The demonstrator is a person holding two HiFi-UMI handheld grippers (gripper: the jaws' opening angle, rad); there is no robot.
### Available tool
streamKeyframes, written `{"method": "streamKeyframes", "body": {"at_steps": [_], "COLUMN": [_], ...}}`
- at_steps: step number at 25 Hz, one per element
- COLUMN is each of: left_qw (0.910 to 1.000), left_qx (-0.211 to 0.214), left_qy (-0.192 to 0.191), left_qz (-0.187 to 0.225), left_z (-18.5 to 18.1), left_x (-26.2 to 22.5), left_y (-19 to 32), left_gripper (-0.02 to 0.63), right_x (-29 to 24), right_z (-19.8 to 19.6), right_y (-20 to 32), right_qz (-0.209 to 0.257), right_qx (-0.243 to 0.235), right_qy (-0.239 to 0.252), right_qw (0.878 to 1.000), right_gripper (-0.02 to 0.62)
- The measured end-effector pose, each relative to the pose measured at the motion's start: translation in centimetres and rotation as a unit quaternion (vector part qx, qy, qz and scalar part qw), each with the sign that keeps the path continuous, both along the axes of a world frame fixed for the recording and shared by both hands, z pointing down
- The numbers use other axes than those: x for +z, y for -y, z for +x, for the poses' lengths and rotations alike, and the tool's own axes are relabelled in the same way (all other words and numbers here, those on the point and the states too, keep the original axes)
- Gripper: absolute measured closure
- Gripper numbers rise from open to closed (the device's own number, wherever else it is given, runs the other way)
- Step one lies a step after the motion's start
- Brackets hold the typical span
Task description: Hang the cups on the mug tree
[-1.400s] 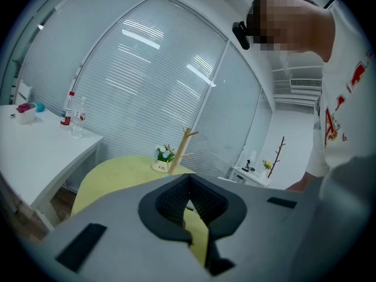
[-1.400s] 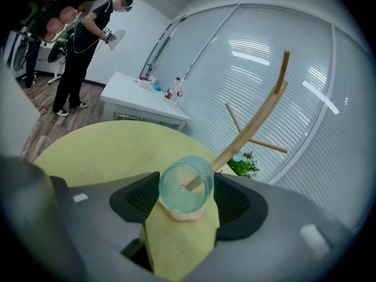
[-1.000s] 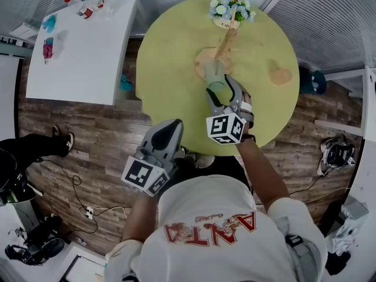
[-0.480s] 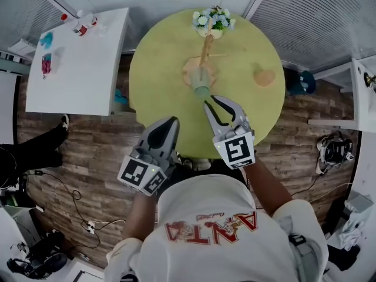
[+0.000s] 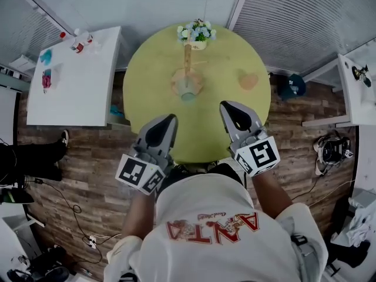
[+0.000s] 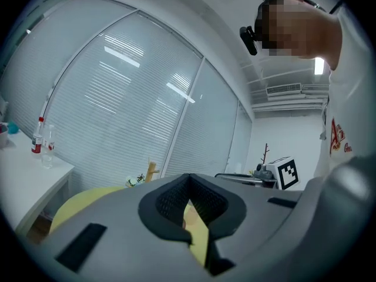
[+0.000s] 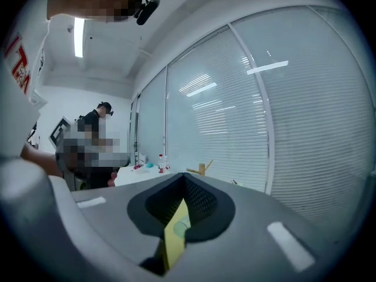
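- Pausing between cups, by my reading; both tools hang at the 6 o'clock edge of the round table (image 5: 150, 69), well apart from everything on it
- left gripper (image 5: 166, 121) has its jaws together on nothing; right gripper (image 5: 230, 106) has just been closing its jaws, which now meet on nothing
- green cup (image 5: 188, 93) sits low on the 6 o'clock side of the mug tree (image 5: 187, 63); it seems hung, though I cannot tell peg from base
- peach cup (image 5: 248, 80) lies loose at 2 o'clock, well apart from the tree; flowers (image 5: 196, 32) stand at 12
- next move, I judge, calls for the right gripper to open, reach to 2 o'clock and clamp that cup; the handle must stay free for a peg
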State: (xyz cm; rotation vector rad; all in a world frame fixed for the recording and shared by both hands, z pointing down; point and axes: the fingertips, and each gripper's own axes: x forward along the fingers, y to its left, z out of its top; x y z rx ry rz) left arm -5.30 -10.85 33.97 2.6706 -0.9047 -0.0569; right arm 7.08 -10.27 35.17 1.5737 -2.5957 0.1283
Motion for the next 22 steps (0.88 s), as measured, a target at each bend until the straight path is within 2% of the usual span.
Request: {"method": "streamKeyframes", "body": {"at_steps": [6,18,22], "left_qw": [0.9998,0.9998,0.9998], "left_qx": [0.013,0.011,0.016], "left_qy": [-0.005,-0.005,-0.002], "left_qz": [0.014,0.015,0.012], "left_z": [1.7,2.0,2.6], "left_x": [-1.2,-1.5,-1.3], "left_y": [-1.2,-1.8,-2.3], "left_gripper": [0.597,0.597,0.597], "right_x": [-1.5,-1.0,0.2], "right_z": [2.3,2.7,4.0], "right_y": [-1.2,-1.7,-1.7], "right_qz": [0.009,0.0,-0.015], "right_qx": [0.028,0.03,0.043], "right_qy": [0.014,0.01,0.007], "right_qw": [0.999,1.0,0.999], "right_gripper": [0.592,0.592,0.591]}}
